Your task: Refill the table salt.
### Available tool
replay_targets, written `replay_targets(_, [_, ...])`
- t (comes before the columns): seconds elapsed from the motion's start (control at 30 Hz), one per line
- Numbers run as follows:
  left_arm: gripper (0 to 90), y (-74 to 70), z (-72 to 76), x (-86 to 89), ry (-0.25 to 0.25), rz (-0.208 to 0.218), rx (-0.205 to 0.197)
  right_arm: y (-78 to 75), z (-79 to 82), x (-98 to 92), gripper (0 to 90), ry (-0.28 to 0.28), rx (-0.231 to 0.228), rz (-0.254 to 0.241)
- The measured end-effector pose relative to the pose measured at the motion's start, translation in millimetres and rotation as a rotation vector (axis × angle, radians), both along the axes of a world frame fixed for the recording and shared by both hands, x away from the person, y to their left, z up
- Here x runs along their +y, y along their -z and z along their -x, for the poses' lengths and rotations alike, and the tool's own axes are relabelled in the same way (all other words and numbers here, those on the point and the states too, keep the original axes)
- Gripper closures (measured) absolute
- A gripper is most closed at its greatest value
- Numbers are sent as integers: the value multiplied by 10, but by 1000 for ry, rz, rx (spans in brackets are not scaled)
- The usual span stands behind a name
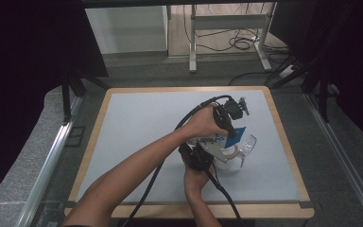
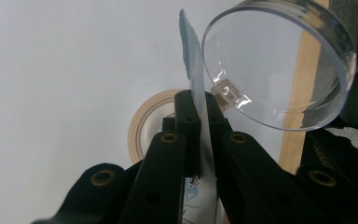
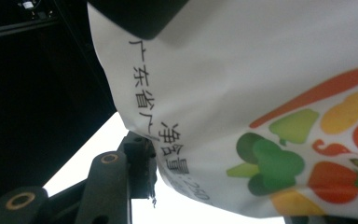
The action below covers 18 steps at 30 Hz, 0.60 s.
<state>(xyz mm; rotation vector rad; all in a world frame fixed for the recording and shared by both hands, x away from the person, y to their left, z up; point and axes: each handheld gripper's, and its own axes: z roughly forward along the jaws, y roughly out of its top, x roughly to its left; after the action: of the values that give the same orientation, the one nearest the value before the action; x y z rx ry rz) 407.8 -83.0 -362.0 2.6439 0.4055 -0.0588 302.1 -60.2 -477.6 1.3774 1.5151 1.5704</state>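
High view, layout: table point(image 1: 123, 142) w/ pale blue-grey top & wood rim; both forearms enter from bottom edge, hands meet right of centre.
Left gripper point(image 1: 231, 126): held in the upper hand, arm crossing from lower left; jaws closed flat on the top edge of a thin packet point(image 1: 238, 131), blue edge visible.
Left gripper view, grip: both black jaws pressed together on the packet point(image 2: 196, 93), seen edge-on, rising upright betw. them; pads in full contact.
Clear cup point(image 2: 279, 65): transparent round container, tilted, mouth toward camera, just right of the packet edge; rim near/touching packet, cannot tell which.
Clear cup, high view point(image 1: 246, 146): lying tilted on table just right of both hands.
Tape roll point(image 2: 142, 130): tan ring flat on table, behind the jaws, partly hidden.
Right gripper point(image 1: 198, 158): in the lower hand, below & left of cup; jaws part-way apart.
Right gripper view: left jaw seen at bottom left, just beside the lower corner of the packet point(image 3: 261, 116); white face w/ black print & vegetable graphics; opp. jaw hidden, so a grip cannot be told.
Packet posn: lifted off table, betw. the two grippers, next to cup mouth.
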Motion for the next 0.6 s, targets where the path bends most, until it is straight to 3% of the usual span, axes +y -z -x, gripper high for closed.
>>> replay_targets(0.6, [899,22,-19,-19,8,-6,7,-17,-9,-4,527,9,-5,-15])
